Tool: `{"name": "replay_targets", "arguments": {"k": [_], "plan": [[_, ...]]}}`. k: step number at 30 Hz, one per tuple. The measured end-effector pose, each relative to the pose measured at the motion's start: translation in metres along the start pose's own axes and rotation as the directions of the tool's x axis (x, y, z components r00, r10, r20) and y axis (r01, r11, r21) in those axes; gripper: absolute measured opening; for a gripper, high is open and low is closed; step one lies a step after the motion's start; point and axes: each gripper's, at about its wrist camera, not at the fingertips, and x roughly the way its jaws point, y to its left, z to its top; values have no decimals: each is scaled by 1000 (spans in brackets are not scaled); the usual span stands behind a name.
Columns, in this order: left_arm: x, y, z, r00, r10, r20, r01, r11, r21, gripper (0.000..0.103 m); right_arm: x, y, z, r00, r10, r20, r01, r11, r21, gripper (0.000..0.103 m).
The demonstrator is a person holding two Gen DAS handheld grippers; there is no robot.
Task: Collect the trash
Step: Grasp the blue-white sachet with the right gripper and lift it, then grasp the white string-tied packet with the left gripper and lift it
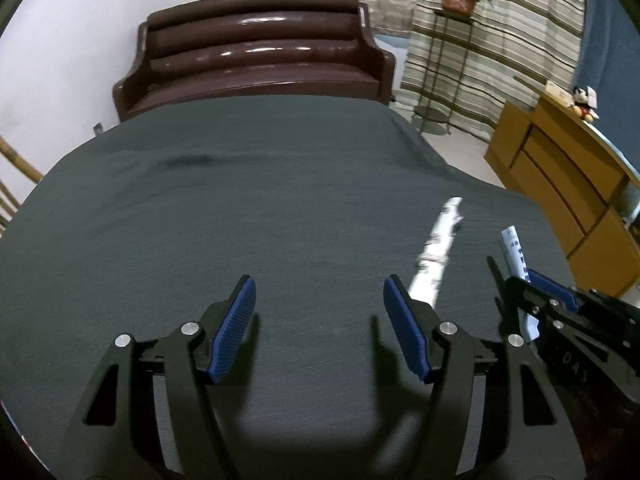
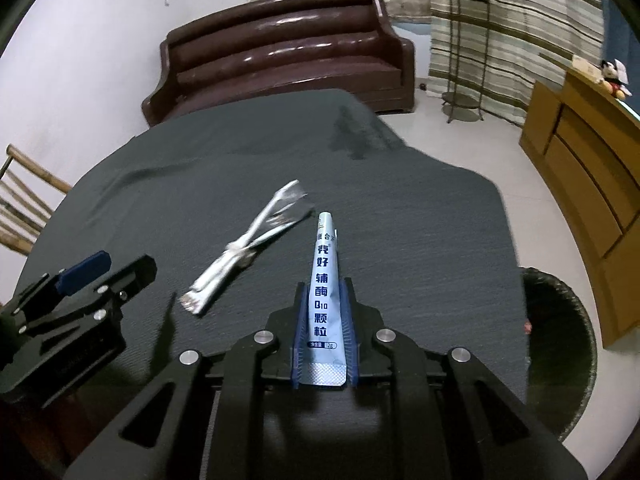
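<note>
The right gripper [image 2: 323,320] pinches a blue sachet [image 2: 326,292] between its pads above the dark tablecloth [image 2: 420,220]; the left gripper [image 1: 320,320] hangs spread and empty. Just left, two crumpled silver wrappers [image 2: 248,246] lie crossed on the cloth. A black bin [image 2: 560,344] stands at the right edge, a brown sofa [image 2: 280,52] far behind

Left tool [image 1: 319,328] open above dark tablecloth [image 1: 240,208], white wrapper [image 1: 436,248] beside its right finger

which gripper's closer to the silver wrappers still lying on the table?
Left. The left gripper is open with its right finger right beside the silver wrappers. The right gripper sits a bit further off to their right, shut on the blue sachet.
</note>
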Motion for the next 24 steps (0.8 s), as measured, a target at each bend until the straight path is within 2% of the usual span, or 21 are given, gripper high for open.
{"name": "replay_targets", "arguments": {"k": [10,24], "plan": [[24,-40,13,999,-39,-36,41,997,62,65,0,-35,6,999,-29,24,27,998,62,17],[47,-59,17,993,-61,-103,73,990,124,63,3,-49,6,1000,-8,22,6,997,83,17]]}}
